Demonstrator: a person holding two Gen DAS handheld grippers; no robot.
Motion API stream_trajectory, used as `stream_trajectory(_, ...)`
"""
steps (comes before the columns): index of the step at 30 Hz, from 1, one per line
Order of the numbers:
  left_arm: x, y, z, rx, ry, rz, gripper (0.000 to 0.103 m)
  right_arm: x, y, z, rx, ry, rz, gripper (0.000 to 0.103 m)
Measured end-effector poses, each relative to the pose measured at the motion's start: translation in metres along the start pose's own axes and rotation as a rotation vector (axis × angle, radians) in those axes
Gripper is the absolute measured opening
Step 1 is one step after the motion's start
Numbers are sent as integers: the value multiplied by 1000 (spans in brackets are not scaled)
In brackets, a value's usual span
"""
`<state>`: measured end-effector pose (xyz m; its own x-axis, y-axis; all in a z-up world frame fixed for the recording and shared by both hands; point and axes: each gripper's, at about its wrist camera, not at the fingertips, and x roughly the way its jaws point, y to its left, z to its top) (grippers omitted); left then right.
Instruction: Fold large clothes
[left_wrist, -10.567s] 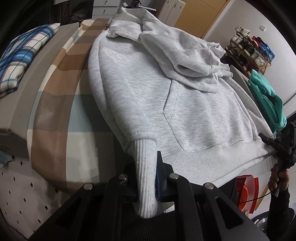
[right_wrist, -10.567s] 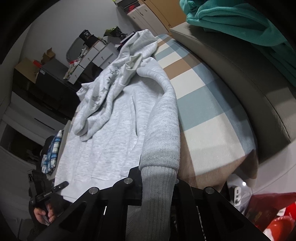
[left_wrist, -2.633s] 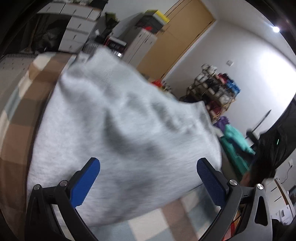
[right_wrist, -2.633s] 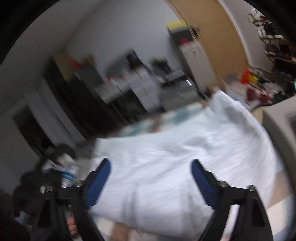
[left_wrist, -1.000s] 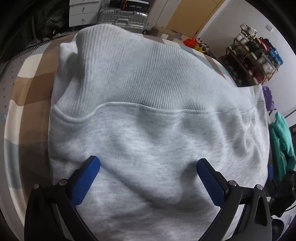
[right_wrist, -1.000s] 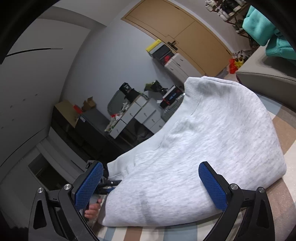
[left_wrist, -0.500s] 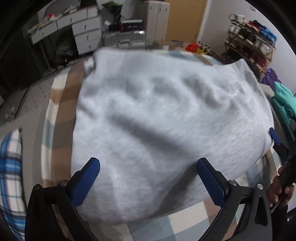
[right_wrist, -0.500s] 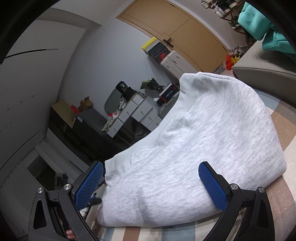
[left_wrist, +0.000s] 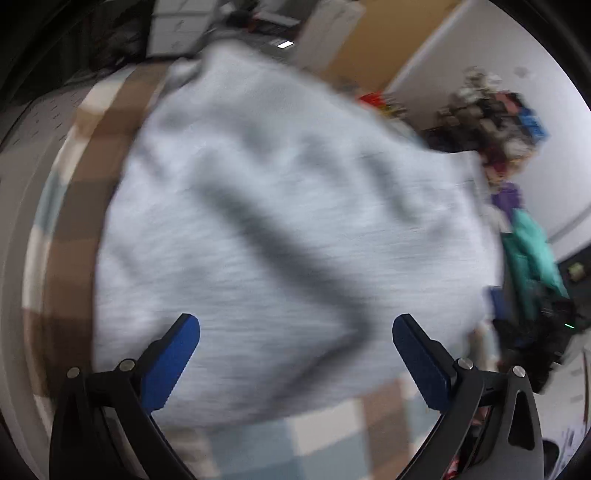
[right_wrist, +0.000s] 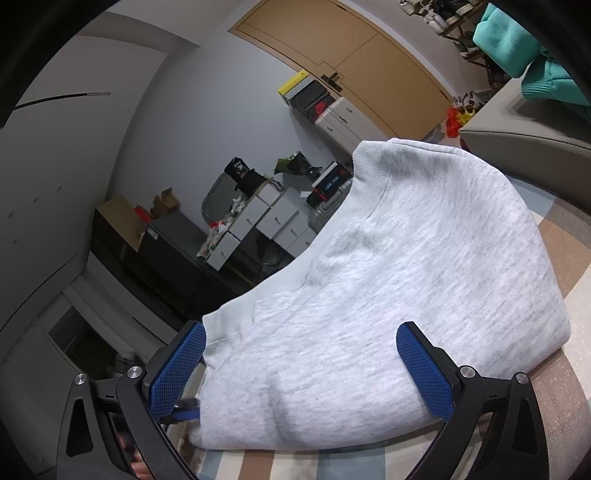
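The grey sweatshirt (right_wrist: 388, 295) lies as a thick folded bundle on the checked bed cover (right_wrist: 554, 406), its ribbed hem (right_wrist: 364, 173) turned up along the far edge. Both tools hang just short of it with nothing in them: the left gripper (left_wrist: 295, 365) has its blue fingers (left_wrist: 173, 354) spread wide over the near edge of the bundle, and the right gripper (right_wrist: 301, 369) is likewise spread wide with the cloth showing between its fingers (right_wrist: 424, 373). The left wrist view is blurred, so fine creases there cannot be read

This looks like heavy fleece: soft, limp and bulky, with no stiffness of its own. Lifted at one point it would probably sag and let the layers slide apart. The rough knit should give the fingers good purchase, so slipping seems a small risk. The best hold is likely at the two near corners of the bundle, pinching all layers together, or on the firmer ribbed hem. A teal garment (right_wrist: 517, 33) lies apart on the grey sofa arm (right_wrist: 524, 136)
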<state>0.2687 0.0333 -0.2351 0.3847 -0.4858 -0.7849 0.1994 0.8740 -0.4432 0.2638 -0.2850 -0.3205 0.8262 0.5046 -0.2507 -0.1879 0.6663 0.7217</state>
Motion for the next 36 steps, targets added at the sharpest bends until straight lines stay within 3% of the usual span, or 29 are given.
stream_trajectory(2, -8, -34, 1, 70, -30, -17, 102, -1, -1, 0, 9, -10, -2, 103)
stream_trajectory(4, 3, -63, 5, 127, 8, -74, 102, -4, -4, 1, 20, -22, -4, 103)
stream_trajectory(5, 14, -72, 9, 145, 27, -58, 102, -5, -6, 1, 28, -27, -7, 103)
stream_trajectory(8, 73, -71, 17, 129, 171, 146, 102, -8, -9, 2, 44, -33, -9, 103)
stream_trajectory(10, 88, -55, 16, 79, 171, 125, 102, -7, -9, 1, 42, -32, -16, 103)
stream_trajectory(14, 86, -54, 14, 95, 159, 126, 102, -3, -3, 0, 15, -17, -43, 103)
stream_trajectory(17, 86, -55, 13, 89, 155, 123, 102, 14, 18, 0, -87, 84, -108, 103)
stream_trajectory(22, 69, -41, 4, 96, 173, 107, 102, 65, 86, 0, -479, 310, -373, 103)
stream_trajectory(25, 67, -35, 11, 99, 189, 98, 102, 112, 78, -14, -537, 555, -472, 103)
stream_trajectory(27, 68, -36, 12, 111, 181, 108, 102, 122, 64, -16, -518, 568, -439, 103)
stream_trajectory(32, 67, -34, 10, 104, 146, 130, 102, 131, 61, -17, -513, 612, -467, 103)
stream_trajectory(34, 64, -32, 11, 102, 158, 111, 102, 129, 63, -10, -506, 643, -440, 103)
stream_trajectory(35, 61, -29, 11, 100, 168, 98, 102, 123, 64, -1, -504, 657, -414, 97)
stream_trajectory(36, 58, -27, 11, 92, 180, 87, 102, 112, 63, 11, -493, 626, -410, 97)
